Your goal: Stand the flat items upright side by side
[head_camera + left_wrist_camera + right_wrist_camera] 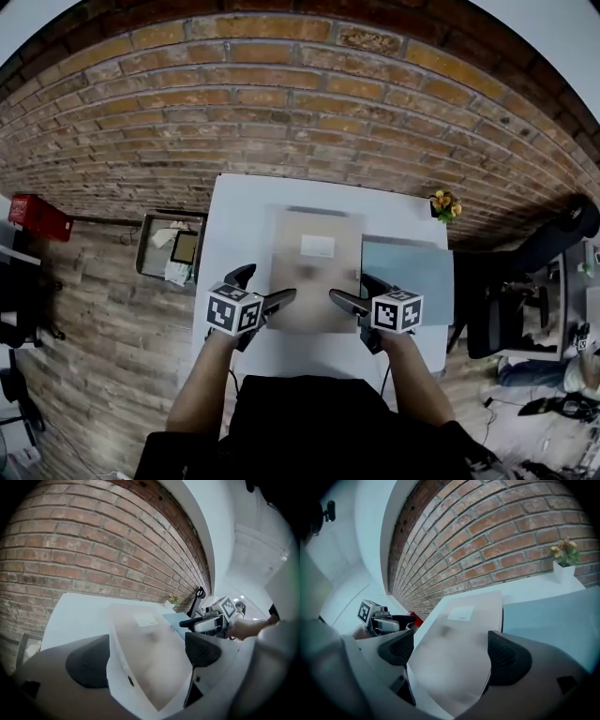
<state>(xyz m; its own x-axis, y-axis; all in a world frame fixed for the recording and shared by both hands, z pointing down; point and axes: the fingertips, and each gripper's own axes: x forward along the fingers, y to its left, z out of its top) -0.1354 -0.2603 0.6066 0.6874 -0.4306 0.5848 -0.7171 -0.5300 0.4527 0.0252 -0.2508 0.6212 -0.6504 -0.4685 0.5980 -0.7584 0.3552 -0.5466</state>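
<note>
Left tool (267, 286), right tool (356, 291) both agape, empty; I'd pinch the likely light, stiff tan flat item (316, 267) edgewise.

A flowering plant (444, 205) stands on the bench (244, 202) at its far right corner, by the brick wall (281, 94); an open box (150, 246) sits on the floor (103, 319) to its left

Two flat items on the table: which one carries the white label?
The tan flat item, label near its far edge. The blue-grey flat item beside it shows none.
</note>
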